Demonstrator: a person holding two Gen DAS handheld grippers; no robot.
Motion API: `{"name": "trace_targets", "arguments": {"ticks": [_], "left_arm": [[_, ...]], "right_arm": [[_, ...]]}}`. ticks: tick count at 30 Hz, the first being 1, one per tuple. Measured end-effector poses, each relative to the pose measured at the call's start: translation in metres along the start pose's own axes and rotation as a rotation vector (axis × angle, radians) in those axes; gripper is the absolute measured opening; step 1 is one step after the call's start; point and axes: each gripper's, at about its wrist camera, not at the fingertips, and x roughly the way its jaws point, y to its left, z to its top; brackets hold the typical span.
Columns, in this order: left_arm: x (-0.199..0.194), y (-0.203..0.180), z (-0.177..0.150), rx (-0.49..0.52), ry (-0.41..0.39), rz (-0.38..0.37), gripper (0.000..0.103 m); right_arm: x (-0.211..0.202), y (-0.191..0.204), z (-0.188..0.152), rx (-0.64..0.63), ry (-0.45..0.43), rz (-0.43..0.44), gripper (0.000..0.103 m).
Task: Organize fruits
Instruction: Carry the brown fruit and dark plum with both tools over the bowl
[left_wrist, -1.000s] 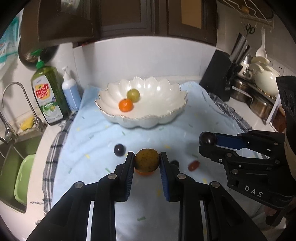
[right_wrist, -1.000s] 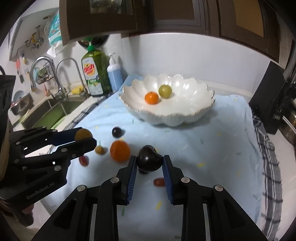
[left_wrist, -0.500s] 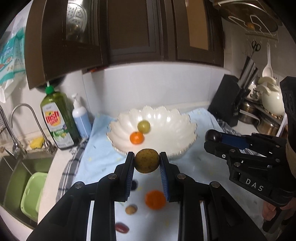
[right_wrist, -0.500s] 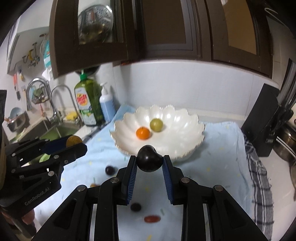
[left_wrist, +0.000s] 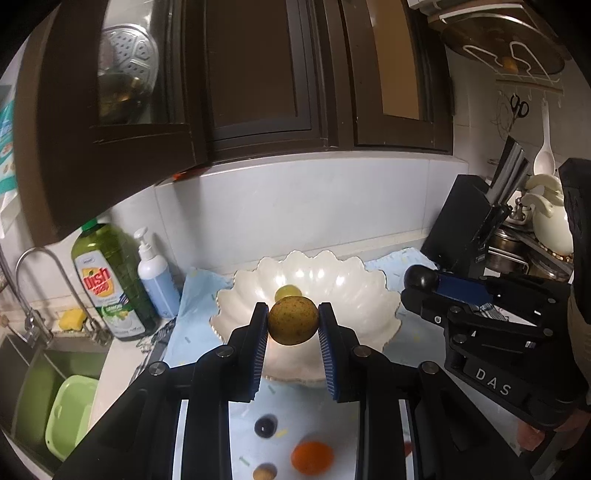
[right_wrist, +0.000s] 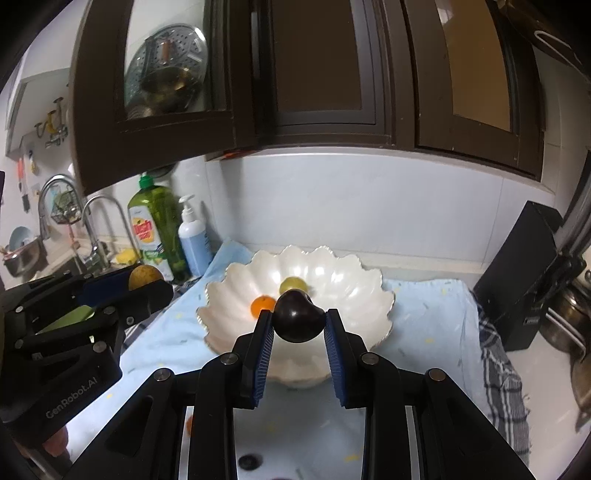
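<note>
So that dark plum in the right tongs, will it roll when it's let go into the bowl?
Probably. The dark plum looks round and glossy, so it may slip and roll. The white bowl curves inward, so it would likely settle near the orange fruit and green fruit. Its skin may bruise if dropped.

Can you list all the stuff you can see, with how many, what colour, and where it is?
bowl: one, white, scalloped, on the cloth
cloth: one, light blue, on the counter
fruits in bowl: two, orange and green
loose fruits on cloth: dark, orange, tan
dish soap bottle: one, green, by the sink
pump bottle: one, blue-white, beside it
knife block: one, black, right
left gripper: black, shut on brown fruit
right gripper: black, shut on dark plum
</note>
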Motion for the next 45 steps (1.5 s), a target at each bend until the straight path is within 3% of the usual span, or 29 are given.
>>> {"name": "trace_targets", "arguments": {"ticks": [10,24,35,45], "left_arm": [[0.049,0.002,0.03,0.0,0.044,-0.01,0.027],[0.126,-0.002,0.047,0.023,0.134,-0.01,0.027],[0.186,-0.004,0.041,0.021,0.253,-0.03,0.027],[0.213,-0.004,0.027,0.035,0.317,-0.024,0.028]], "right_arm": [[0.037,-0.02,0.027,-0.005,0.024,-0.045,0.03],[0.107,-0.054,0.04,0.002,0.143,-0.073,0.03],[0.157,-0.073,0.037,0.007,0.256,-0.083,0.03],[0.189,-0.084,0.022,0.008,0.348,-0.075,0.03]]}}
